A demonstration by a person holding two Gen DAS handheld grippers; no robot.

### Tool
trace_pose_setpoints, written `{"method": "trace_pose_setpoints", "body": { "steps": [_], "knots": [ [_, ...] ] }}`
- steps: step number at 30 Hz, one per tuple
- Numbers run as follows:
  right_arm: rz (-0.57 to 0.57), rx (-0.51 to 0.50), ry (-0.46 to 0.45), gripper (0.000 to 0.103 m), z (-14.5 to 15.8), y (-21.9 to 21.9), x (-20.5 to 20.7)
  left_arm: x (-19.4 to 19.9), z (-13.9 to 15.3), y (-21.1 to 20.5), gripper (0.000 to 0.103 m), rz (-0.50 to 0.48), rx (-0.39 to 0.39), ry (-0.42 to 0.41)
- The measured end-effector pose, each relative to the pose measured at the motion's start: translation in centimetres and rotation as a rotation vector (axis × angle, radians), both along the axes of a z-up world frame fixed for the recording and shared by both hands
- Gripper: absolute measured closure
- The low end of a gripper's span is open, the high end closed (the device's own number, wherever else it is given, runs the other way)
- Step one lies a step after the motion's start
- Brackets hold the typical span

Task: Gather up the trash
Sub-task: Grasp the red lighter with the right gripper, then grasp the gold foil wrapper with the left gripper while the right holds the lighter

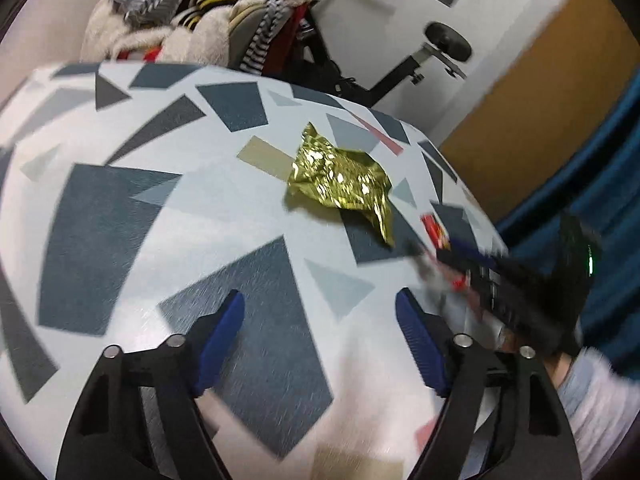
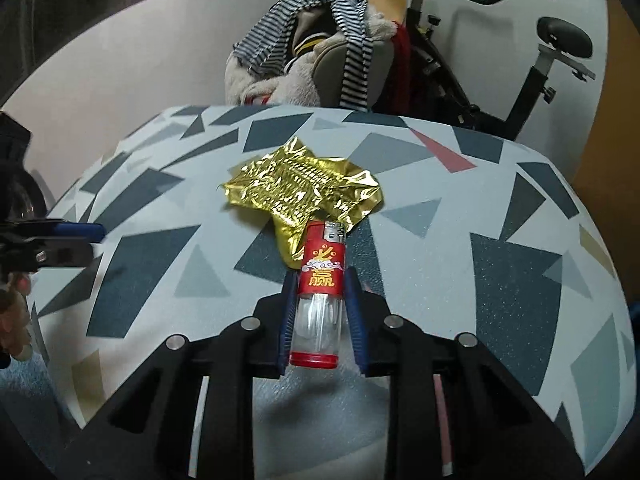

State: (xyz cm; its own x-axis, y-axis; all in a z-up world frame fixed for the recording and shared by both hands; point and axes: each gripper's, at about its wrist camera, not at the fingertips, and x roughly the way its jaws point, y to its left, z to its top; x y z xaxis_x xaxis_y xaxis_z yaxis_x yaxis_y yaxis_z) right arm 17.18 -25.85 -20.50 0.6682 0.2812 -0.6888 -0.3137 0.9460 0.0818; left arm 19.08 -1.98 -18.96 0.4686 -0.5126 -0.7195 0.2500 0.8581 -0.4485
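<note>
The room behind is a plain one: a white wall, an exercise bike (image 2: 500, 80) and a chair heaped with clothes (image 2: 312, 52) stand beyond the far edge of the desk (image 1: 120, 220), which is covered with grey, blue and pink triangles on a pale ground.

On the left side, the left hand-held gripper (image 1: 320, 332) hangs over the desk with its blue pads apart and nothing between them. It is partly open, about wide enough to take a thin, flat thing. It points downward at a slope, and the gold foil wrapper (image 1: 340, 182) lies ahead of its fingertips and a little to their right, flat but crumpled on the desk. I judge that this hand-held gripper is held open because the wrapper is the next piece of trash for it.

Going to the right, the right hand-held gripper (image 2: 320, 296) is closed on a lighter (image 2: 320, 280) with a red label and a clear tank. The pads press on the two long sides of the lighter, so that it lies along the fingers with its metal head forward. From the right wrist camera the head overlaps the near edge of the wrapper; whether they touch, I cannot tell. The side grip seems sensible, because the body is narrow and smooth. The lighter appears slightly raised above the desk, since a soft shadow lies under it.
</note>
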Motion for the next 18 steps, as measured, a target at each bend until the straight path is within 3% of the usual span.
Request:
{"method": "trace_pose_setpoints", "body": {
  "steps": [1,4,6,14,18],
  "knots": [
    [-0.005,0.004,0.003,0.076,-0.1,-0.1,0.1,1.1,-0.5,0.2,0.040,0.021,-0.058,0.037],
    [-0.013,0.030,0.000,0.076,0.1,-0.6,0.3,4.0,-2.5,1.4,0.049,0.129,-0.253,0.171],
    [-0.013,0.041,0.006,0.076,0.0,-0.8,0.3,5.3,-3.4,1.4,0.052,0.177,-0.318,0.213],
    [-0.009,0.067,0.011,0.076,-0.1,-1.2,0.2,8.6,-4.8,0.2,0.055,0.309,-0.373,0.240],
    [-0.001,0.065,0.014,0.076,-0.2,-1.0,0.2,9.2,-4.9,-0.7,0.064,0.346,-0.365,0.234]
  ]
}}
